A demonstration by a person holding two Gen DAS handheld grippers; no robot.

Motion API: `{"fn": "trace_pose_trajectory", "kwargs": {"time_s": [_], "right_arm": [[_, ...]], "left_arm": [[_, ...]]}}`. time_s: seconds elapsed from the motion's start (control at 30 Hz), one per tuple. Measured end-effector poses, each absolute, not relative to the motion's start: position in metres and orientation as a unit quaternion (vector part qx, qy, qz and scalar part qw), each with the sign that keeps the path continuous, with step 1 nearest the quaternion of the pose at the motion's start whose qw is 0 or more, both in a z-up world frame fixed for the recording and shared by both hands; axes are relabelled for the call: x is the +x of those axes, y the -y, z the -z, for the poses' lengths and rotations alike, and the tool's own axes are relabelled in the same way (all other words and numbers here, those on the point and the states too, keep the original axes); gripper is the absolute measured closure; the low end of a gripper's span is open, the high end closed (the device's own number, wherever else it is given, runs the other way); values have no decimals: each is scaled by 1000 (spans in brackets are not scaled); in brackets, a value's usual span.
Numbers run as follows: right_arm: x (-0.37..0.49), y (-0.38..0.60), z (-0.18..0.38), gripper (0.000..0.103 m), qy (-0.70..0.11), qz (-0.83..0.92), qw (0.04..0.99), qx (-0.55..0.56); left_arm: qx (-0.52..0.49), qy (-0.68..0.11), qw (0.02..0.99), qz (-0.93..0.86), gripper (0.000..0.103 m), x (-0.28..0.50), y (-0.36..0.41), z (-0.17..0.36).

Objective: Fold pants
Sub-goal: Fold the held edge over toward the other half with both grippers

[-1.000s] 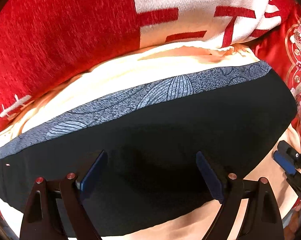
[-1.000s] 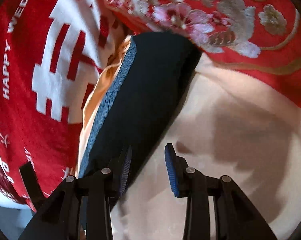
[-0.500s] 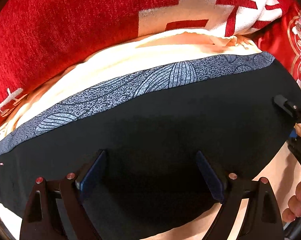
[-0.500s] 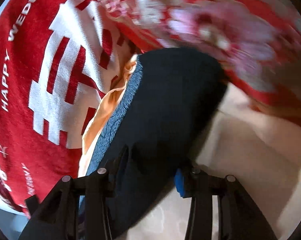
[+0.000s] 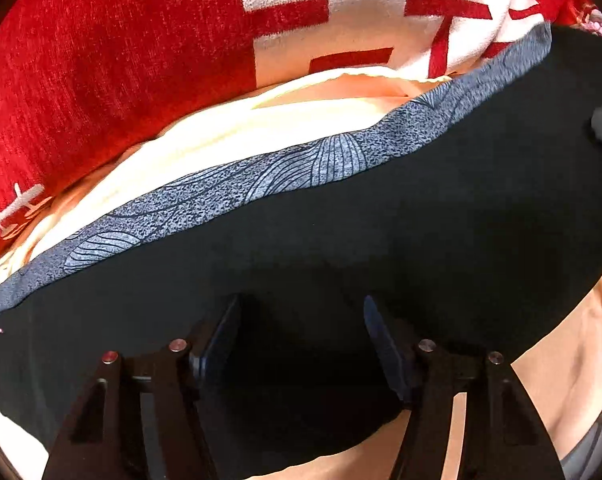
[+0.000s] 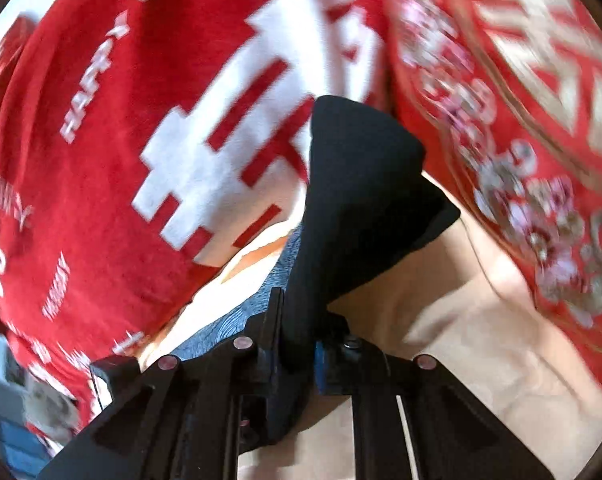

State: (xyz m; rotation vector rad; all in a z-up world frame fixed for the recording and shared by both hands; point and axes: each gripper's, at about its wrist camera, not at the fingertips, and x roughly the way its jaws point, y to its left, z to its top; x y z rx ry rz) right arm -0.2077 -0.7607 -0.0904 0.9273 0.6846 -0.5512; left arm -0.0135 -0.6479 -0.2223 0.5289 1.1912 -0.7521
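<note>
Black fabric of the pants (image 5: 381, 240) fills the space between the left hand-held gripper (image 5: 301, 340) pads, whose jaws are closing over it without yet pressing. Right hand-held gripper (image 6: 297, 344) is closing too, pinching a raised corner of the pants (image 6: 361, 184). Beyond lies their grey patterned waistband (image 5: 261, 188), a cream sheet (image 5: 221, 140), then a red blanket (image 5: 121, 60).
</note>
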Motion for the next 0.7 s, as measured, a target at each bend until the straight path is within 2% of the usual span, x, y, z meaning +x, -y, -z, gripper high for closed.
{"fn": "trace_pose_trajectory", "kwargs": {"time_s": [0.23, 0.4, 0.47, 0.7], "right_arm": [[-173, 725, 55, 90, -359, 229, 841, 334], [-144, 686, 32, 90, -392, 209, 858, 259], [-131, 665, 28, 90, -406, 200, 863, 226], [-71, 573, 56, 90, -464, 161, 862, 126]], "left_arm": [[212, -568, 700, 378, 35, 9, 630, 220], [182, -568, 723, 349, 35, 41, 577, 191], [172, -570, 732, 332, 18, 57, 550, 183], [170, -576, 764, 237, 18, 120, 436, 176]]}}
